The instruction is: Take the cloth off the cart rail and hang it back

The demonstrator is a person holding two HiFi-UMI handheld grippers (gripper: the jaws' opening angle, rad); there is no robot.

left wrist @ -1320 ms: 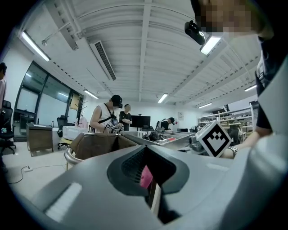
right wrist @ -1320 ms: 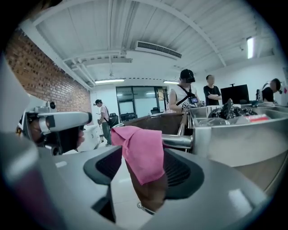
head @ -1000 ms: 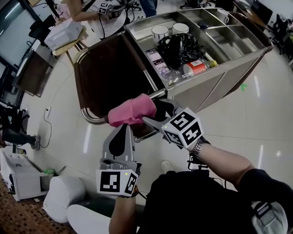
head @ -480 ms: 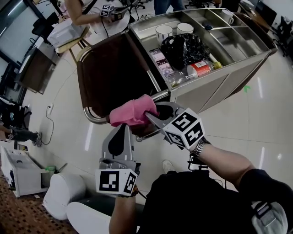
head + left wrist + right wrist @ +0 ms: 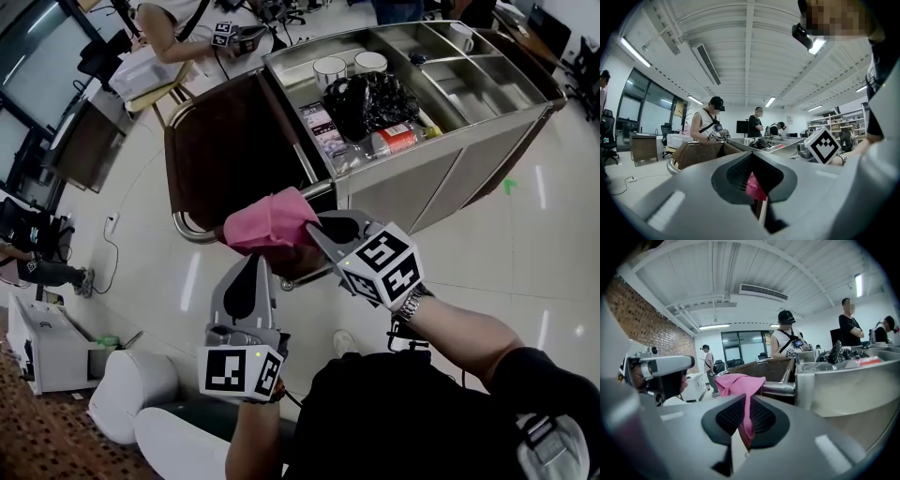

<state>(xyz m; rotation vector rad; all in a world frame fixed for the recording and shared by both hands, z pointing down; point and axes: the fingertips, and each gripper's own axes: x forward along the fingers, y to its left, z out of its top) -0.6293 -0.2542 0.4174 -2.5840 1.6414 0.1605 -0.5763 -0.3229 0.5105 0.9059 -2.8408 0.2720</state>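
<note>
Pink cloth pinched from two sides, not yet lifted clear of the rail of the cart.
Jaws of the right gripper have just been closing and now stand almost together on a fold of the cloth, which runs up out of the pads and forward over the rail just ahead of the tips. The left gripper is drawn together too, with a scrap of pink between its pads; it appears to nip the hanging hem just above its tips. The rail's long axis lies crosswise to both jaws, so the cloth probably has to come up and back to clear it. The right gripper has the deeper bite.
</note>
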